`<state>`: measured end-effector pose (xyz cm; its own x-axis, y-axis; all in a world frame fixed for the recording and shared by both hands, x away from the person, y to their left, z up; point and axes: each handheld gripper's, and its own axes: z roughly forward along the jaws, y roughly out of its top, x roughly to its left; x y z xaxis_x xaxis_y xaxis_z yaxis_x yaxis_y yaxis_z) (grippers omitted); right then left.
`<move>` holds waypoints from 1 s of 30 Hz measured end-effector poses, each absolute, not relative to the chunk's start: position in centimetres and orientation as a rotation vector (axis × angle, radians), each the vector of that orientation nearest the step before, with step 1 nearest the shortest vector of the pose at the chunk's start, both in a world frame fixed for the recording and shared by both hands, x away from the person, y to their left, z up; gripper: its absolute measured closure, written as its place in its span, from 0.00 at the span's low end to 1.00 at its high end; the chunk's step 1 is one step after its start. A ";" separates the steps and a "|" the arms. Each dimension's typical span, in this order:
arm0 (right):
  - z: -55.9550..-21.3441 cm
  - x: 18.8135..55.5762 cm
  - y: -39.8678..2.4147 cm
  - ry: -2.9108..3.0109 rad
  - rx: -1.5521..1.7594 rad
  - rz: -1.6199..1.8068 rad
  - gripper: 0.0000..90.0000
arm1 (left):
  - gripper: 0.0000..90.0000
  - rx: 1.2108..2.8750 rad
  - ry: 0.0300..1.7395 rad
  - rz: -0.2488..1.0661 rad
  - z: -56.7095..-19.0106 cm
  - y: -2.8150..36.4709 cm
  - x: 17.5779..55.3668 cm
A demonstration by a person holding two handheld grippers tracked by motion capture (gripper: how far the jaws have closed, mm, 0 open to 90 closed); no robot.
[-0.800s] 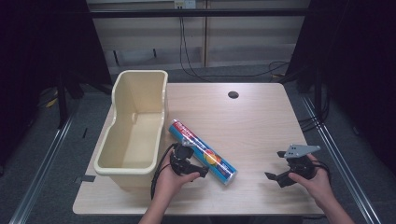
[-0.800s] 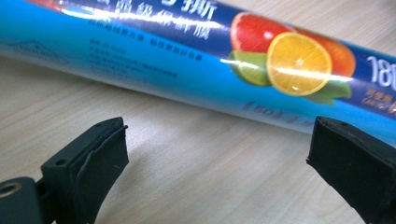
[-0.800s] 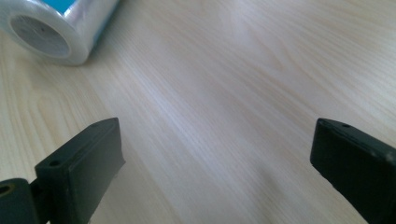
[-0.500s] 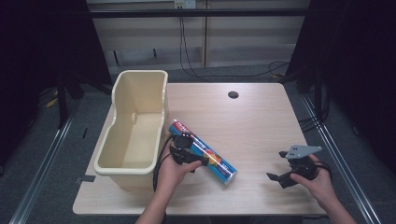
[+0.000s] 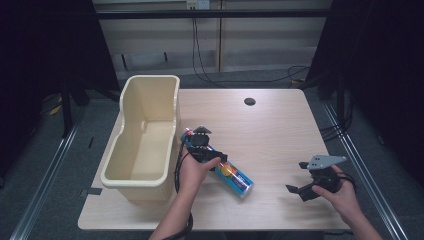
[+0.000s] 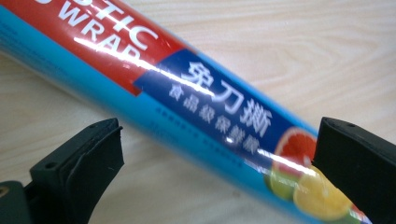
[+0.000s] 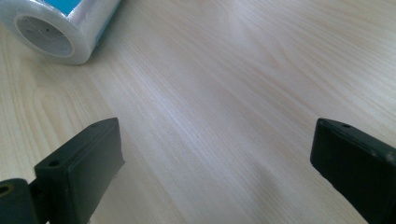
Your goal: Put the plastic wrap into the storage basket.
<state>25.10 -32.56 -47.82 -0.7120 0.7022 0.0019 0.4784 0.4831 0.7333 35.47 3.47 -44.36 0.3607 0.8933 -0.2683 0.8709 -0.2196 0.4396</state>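
My left gripper (image 6: 212,154) straddles the glossy blue-and-red cylindrical plastic-wrap roll (image 6: 196,102), jaws apart, near the smooth cream plastic bin (image 5: 145,140); right gripper (image 7: 217,158) spread over pale woodgrain table (image 7: 243,84).

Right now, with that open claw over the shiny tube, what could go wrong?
The plastic wrap roll lies slanted across the open left gripper, so closing might pinch it askew and tilt it. It is round and glossy, so it could roll or slip on the table. The cream bin stands close and could get bumped.

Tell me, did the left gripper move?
Yes. The left gripper slid along the plastic wrap roll, away from the person and closer to the cream bin.
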 end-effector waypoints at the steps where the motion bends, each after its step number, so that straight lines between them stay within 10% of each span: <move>1: -47.8 25.1 -32.5 2.435 1.001 1.062 0.02 | 0.01 2.103 1.530 0.059 -44.5 3.3 35.5; 30: -47.5 25.1 -32.9 2.388 1.026 1.112 0.02 | 0.00 1.960 1.657 0.018 -45.9 1.9 36.8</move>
<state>25.07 -32.87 -47.49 -0.6939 0.7198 0.0174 0.4766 0.4410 0.7605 36.82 1.85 -45.88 0.2330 0.9107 -0.3411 0.9028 -0.0722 0.4239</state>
